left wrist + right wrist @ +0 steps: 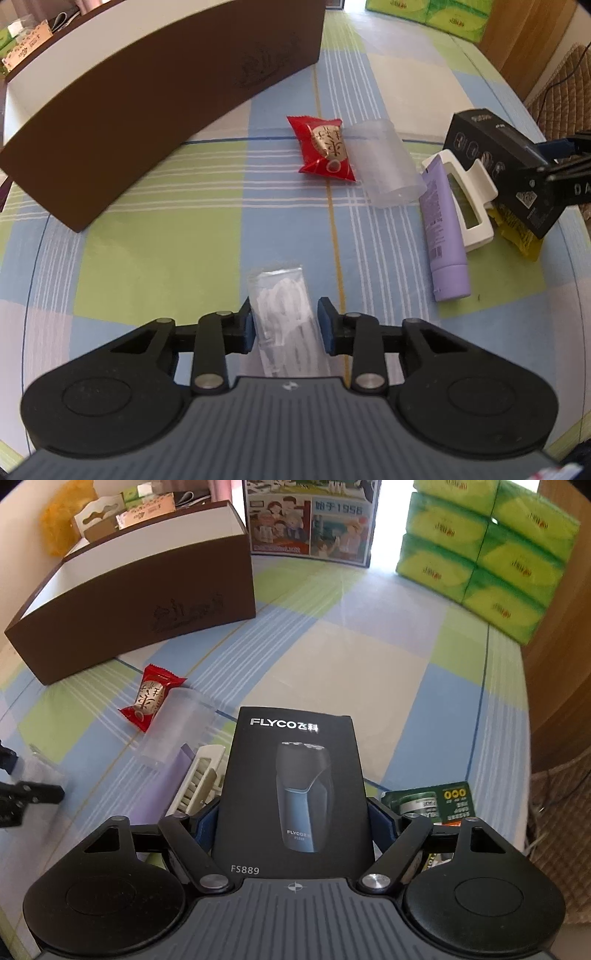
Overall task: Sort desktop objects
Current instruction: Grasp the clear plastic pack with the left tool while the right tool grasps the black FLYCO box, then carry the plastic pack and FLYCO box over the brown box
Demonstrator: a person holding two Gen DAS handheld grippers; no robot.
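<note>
**Both grippers on their objects, brown box waiting at ten o'clock**

From my left wrist camera I see the left gripper [285,325] pointing steeply down at the checked tablecloth [155,236]. Its jaws are nearly closed around a clear sachet of white pieces [282,314]; the left blue pad touches the sachet's edge, while I see a thin gap at the right pad, so I cannot tell whether the grip is firm. No earlier view lets me judge more.

At twelve o'clock from that sachet lies a red candy wrapper [324,148], touching a clear plastic cup [384,162] on its side at one o'clock. Further round, at two o'clock, a lilac tube [445,236] lies beside a white hair clip [469,199], with a yellow packet [519,230] partly hidden behind them. The open brown box [155,88] stands at ten to eleven o'clock, well apart from the sachet.

On my right wrist camera the right gripper [291,821] has its jaws spread wide and pressed on both long sides of a black shaver box [291,786], which fills the middle of the view. In the left view that same box sits tilted at three o'clock. A green packet [436,803] lies just beside the right finger at three o'clock. The brown box is at ten o'clock here, green tissue packs [487,550] stacked at one o'clock, a printed carton [312,518] at twelve.
</note>
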